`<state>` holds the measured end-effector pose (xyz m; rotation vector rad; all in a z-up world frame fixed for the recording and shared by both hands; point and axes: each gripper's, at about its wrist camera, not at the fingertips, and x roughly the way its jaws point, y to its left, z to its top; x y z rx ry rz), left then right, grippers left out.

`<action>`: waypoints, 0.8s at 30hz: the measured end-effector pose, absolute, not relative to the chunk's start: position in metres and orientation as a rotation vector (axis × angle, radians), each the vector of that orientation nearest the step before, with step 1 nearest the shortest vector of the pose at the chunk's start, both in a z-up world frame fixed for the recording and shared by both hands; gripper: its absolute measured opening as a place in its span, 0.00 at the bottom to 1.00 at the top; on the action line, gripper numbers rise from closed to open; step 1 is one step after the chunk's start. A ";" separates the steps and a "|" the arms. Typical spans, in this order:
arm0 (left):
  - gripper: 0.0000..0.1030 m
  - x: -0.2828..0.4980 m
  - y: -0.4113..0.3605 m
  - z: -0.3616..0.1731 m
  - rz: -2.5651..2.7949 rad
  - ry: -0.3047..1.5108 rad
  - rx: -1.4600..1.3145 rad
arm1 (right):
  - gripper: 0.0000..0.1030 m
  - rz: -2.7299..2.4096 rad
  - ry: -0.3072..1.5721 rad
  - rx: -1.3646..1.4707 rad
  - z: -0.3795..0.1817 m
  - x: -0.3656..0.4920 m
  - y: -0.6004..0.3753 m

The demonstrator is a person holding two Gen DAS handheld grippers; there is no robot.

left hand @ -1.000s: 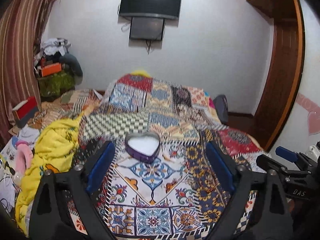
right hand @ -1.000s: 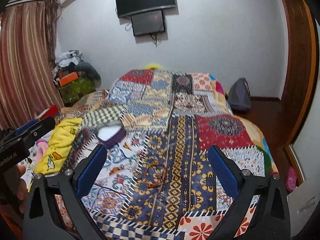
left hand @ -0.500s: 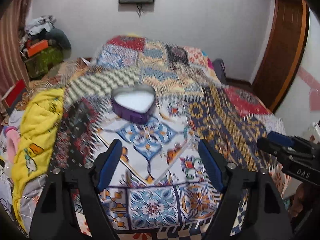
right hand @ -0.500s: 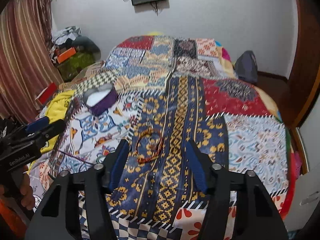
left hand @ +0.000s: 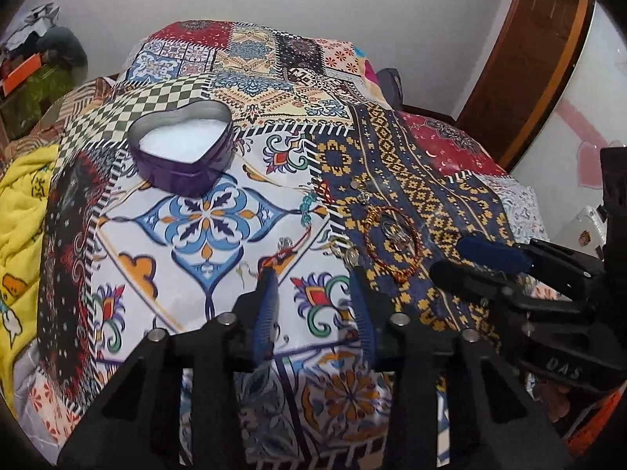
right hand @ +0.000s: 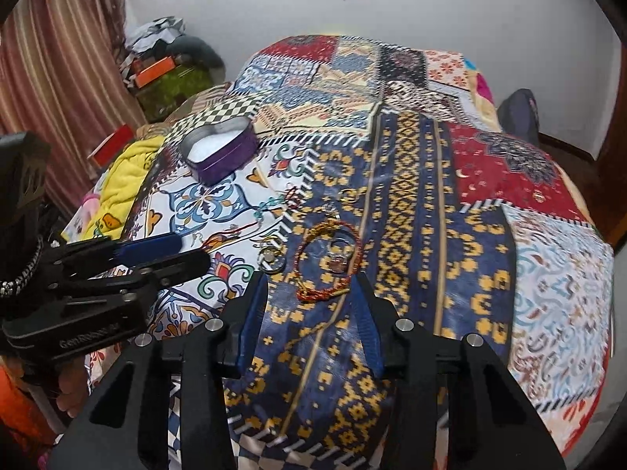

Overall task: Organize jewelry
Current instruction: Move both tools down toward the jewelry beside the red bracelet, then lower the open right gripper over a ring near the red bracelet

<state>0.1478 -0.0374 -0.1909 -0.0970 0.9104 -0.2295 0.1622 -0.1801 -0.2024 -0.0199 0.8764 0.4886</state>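
A purple heart-shaped tin (left hand: 184, 152) with a white lining stands open on the patchwork bedspread (left hand: 203, 219); it also shows in the right wrist view (right hand: 221, 154). A red-and-gold bracelet (left hand: 392, 241) lies on the blue-and-gold patch with small silver rings (left hand: 394, 233) inside it. More small pieces (left hand: 347, 250) and a red thread charm (left hand: 288, 244) lie beside it. My left gripper (left hand: 313, 293) is open and empty, just short of these pieces. My right gripper (right hand: 309, 293) is open and empty, its fingers either side of the bracelet (right hand: 327, 262).
A yellow blanket (left hand: 19, 211) lies at the bed's left side. Striped curtains (right hand: 51, 78) and a cluttered pile (right hand: 168, 70) stand at the far left. A wooden door frame (left hand: 529, 58) and a dark bag (right hand: 519, 111) are on the right. The bed edge is just below both grippers.
Both grippers have moved forward and down towards the bedspread, and their jaws have narrowed. The bracelet now sits between the right gripper's fingertips.
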 end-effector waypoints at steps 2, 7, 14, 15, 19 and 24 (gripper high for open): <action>0.31 0.153 -0.035 -0.192 -0.198 0.901 -0.077 | 0.38 0.515 0.887 -0.021 -0.205 0.166 -0.175; 0.29 0.161 -0.018 -0.193 -0.168 0.898 -0.107 | 0.38 0.558 0.903 -0.038 -0.210 0.172 -0.161; 0.29 0.160 -0.012 -0.197 -0.164 0.891 -0.098 | 0.25 0.612 0.945 -0.051 -0.223 0.181 -0.144; 0.29 0.160 -0.013 -0.198 -0.162 0.891 -0.089 | 0.25 0.611 0.955 -0.054 -0.226 0.182 -0.141; 0.28 0.163 -0.014 -0.206 -0.160 0.905 -0.083 | 0.25 0.580 0.974 -0.079 -0.234 0.186 -0.136; 0.26 0.167 -0.015 -0.212 -0.170 0.918 -0.090 | 0.25 0.565 0.963 -0.098 -0.234 0.187 -0.132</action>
